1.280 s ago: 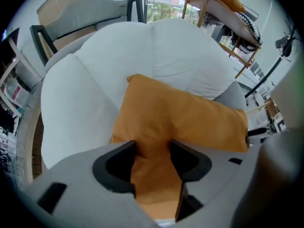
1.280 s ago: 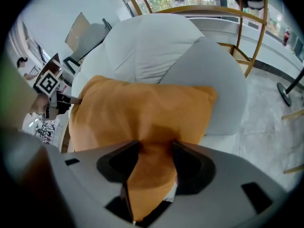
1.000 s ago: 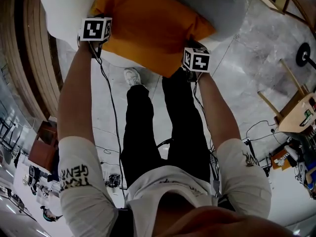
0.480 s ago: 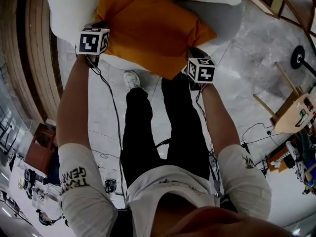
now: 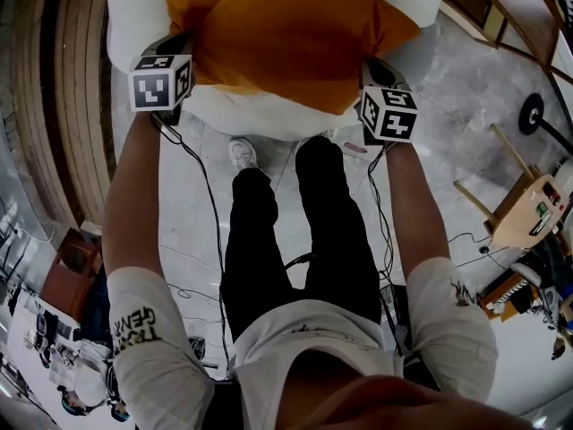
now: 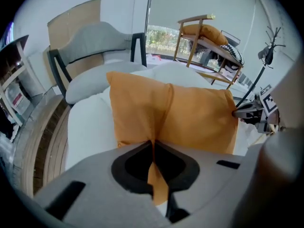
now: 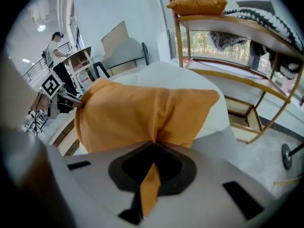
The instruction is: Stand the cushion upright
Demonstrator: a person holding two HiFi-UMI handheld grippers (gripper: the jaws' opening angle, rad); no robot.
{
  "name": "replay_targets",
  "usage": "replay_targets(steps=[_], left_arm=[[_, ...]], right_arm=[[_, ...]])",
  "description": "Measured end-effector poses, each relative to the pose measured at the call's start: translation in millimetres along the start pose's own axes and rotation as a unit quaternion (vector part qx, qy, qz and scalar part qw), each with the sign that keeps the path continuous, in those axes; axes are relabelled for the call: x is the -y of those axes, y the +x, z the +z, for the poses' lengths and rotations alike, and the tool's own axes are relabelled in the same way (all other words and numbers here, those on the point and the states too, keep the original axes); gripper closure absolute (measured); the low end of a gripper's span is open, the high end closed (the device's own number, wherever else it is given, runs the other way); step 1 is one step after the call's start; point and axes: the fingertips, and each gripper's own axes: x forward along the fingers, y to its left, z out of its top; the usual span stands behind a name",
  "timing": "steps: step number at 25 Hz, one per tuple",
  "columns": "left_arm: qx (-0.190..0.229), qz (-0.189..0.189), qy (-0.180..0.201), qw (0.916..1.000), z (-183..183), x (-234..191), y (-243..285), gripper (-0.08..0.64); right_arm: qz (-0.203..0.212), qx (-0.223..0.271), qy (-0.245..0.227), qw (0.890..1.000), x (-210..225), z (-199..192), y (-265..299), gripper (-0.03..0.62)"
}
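An orange cushion [image 5: 277, 30] hangs spread between my two grippers above the white seat pad [image 5: 269, 115] of an armchair. At the cushion's left corner my left gripper [image 5: 179, 50] is shut, and a fold of orange fabric is pinched in the jaws [image 6: 153, 146]. The right gripper [image 5: 376, 70] is shut on the opposite corner, with fabric also squeezed between its jaws [image 7: 152, 148]. Each gripper view shows the cushion [image 6: 175, 115] [image 7: 142, 110] stretched away toward the other gripper [image 6: 251, 113] [image 7: 59, 99]. Its far edge is cut off at the top of the head view.
The armchair has a grey backrest [image 6: 92, 39] and dark frame. A wooden rack [image 7: 228, 37] to the right holds another orange cushion [image 7: 197, 4] and a patterned one. My legs [image 5: 295, 231] and cables [image 5: 201, 195] are below. A person [image 7: 54, 51] stands far off.
Both grippers have risen and the right one has swung outward to the right. The cushion, which lay slantwise on the seat, is now lifted and pulled wide between them.
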Motion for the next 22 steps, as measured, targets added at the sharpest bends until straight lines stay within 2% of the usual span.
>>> replay_targets(steps=[6,10,16,19,22], left_arm=[[0.051,0.016,-0.001,0.9986,52,2,-9,0.531],[0.067,0.027,-0.015,0.9973,60,-10,-3,0.531],[0.053,0.036,-0.039,0.9972,45,-13,22,0.531],[0.055,0.043,-0.065,0.9955,40,-18,29,0.528],[0.057,0.055,-0.066,0.9946,37,-25,29,0.476]], right_arm=[[-0.027,0.051,-0.029,0.998,25,61,-7,0.561],[-0.034,0.07,-0.051,0.996,26,84,3,0.561],[-0.046,0.056,-0.061,0.996,35,75,31,0.561],[-0.05,0.059,-0.057,0.995,35,73,35,0.56],[-0.053,0.061,-0.037,0.996,36,72,36,0.556]])
